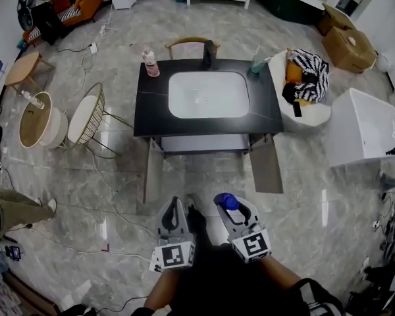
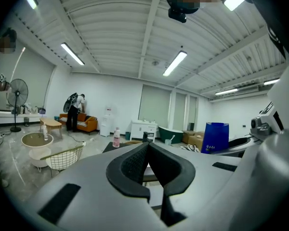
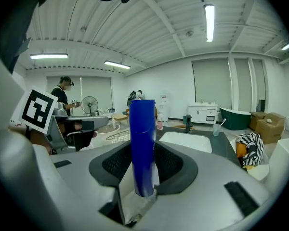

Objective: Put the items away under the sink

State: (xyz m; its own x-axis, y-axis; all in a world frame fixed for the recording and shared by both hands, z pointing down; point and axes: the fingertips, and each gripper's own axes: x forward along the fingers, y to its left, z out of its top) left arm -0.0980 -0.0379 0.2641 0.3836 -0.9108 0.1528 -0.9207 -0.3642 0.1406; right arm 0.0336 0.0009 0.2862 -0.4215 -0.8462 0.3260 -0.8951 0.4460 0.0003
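Observation:
My right gripper (image 1: 230, 204) is shut on a tall blue bottle (image 3: 142, 146), which stands upright between its jaws; from the head view only the blue bottle's top (image 1: 230, 201) shows. My left gripper (image 1: 175, 209) is shut with nothing in it, its pads (image 2: 135, 161) pressed together. Both are held low, in front of the black sink vanity (image 1: 153, 114) with its white basin (image 1: 209, 95). The two cabinet doors (image 1: 265, 163) under the sink stand open. A pink bottle (image 1: 151, 63), a black faucet (image 1: 209, 54) and a green cup (image 1: 257, 63) stand on the counter.
A white tub chair (image 1: 303, 107) with striped cloth stands right of the vanity, and a white box (image 1: 362, 127) beyond it. A wire basket (image 1: 87, 118) and round table (image 1: 36, 119) stand to the left. Cables cross the floor. A person's leg (image 1: 13, 209) shows at far left.

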